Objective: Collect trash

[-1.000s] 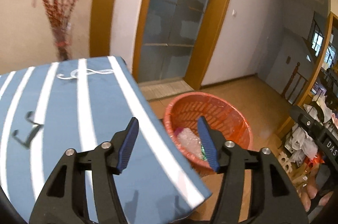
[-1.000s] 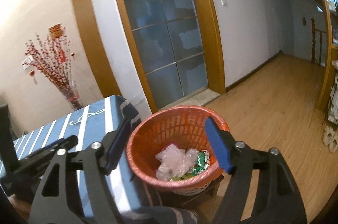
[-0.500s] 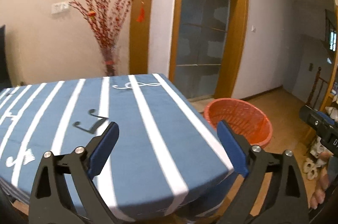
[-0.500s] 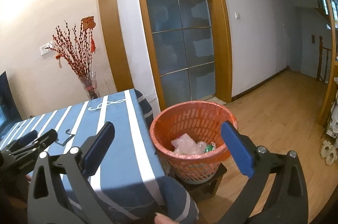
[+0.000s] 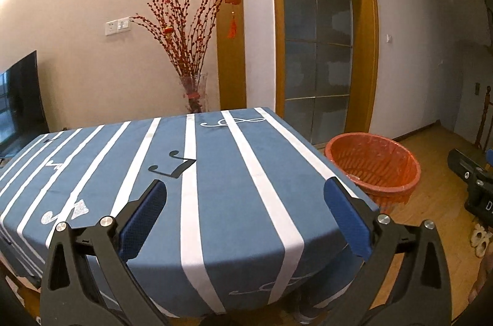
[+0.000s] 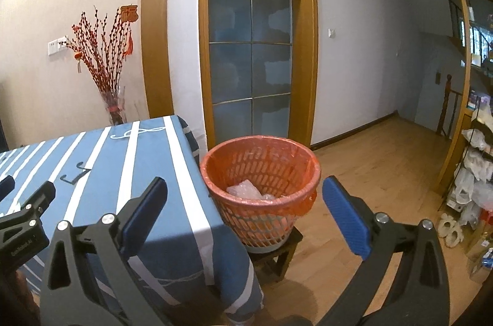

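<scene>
The trash (image 6: 246,191), some crumpled clear plastic, now lies at the bottom of the orange basket (image 6: 262,169), which stands on a small dark stool (image 6: 279,253) just beside the corner of the counter (image 6: 101,172). Seen from my right gripper (image 6: 245,213), the basket sits ahead and between the two jaws, a little nearer to the left one. A second ago the basket filled the space between these jaws and I looked down into it; now it is farther ahead and I see it more from the side, so I have pulled back from it.

My right jaws stand wide open with nothing between the pads. My left gripper (image 5: 243,221) is also empty; its jaws are opening and are almost fully spread. Before, the left jaws were narrower and pointed at the basket; now the basket (image 5: 372,166) is beyond the right jaw, and the striped blue cloth of the counter (image 5: 215,172) lies ahead between them.

I judge the drop as finished. On the part of the counter that I see, no more trash lies, so I think the collecting is near its end, or I must search elsewhere.
</scene>
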The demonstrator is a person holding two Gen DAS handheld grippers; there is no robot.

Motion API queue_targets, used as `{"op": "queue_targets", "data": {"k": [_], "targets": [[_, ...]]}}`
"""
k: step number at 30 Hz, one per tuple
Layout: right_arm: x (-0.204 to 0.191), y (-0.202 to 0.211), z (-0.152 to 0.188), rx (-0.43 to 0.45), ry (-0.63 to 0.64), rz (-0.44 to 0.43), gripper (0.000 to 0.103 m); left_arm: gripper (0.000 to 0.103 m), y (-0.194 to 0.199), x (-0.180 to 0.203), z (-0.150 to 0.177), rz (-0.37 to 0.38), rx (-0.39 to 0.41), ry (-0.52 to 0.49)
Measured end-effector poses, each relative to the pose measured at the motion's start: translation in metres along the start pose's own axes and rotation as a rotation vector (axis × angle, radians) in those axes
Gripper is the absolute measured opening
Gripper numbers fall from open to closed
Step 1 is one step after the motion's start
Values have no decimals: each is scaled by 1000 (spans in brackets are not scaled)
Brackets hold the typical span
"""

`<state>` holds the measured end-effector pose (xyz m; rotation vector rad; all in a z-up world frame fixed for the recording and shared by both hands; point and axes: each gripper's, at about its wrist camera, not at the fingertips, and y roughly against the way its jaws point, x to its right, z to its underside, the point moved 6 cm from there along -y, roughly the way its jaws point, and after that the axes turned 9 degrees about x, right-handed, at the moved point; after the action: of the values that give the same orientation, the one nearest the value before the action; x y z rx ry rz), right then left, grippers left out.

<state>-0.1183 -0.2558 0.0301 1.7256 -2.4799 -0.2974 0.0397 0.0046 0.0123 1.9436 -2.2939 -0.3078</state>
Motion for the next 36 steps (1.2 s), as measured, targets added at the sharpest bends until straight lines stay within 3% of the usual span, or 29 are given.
{"op": "queue_targets", "data": {"k": [13,24,36], "targets": [[-4,7,15,-25,21,29,98,100,12,-9,16,-83,-5,27],[-6,6,20,-23,37,105,98,100,16,-19,18,-147,-3,74],[-4,-5,32,-67,31,114,98,100,10,-14,28,-145,-50,90]]}}
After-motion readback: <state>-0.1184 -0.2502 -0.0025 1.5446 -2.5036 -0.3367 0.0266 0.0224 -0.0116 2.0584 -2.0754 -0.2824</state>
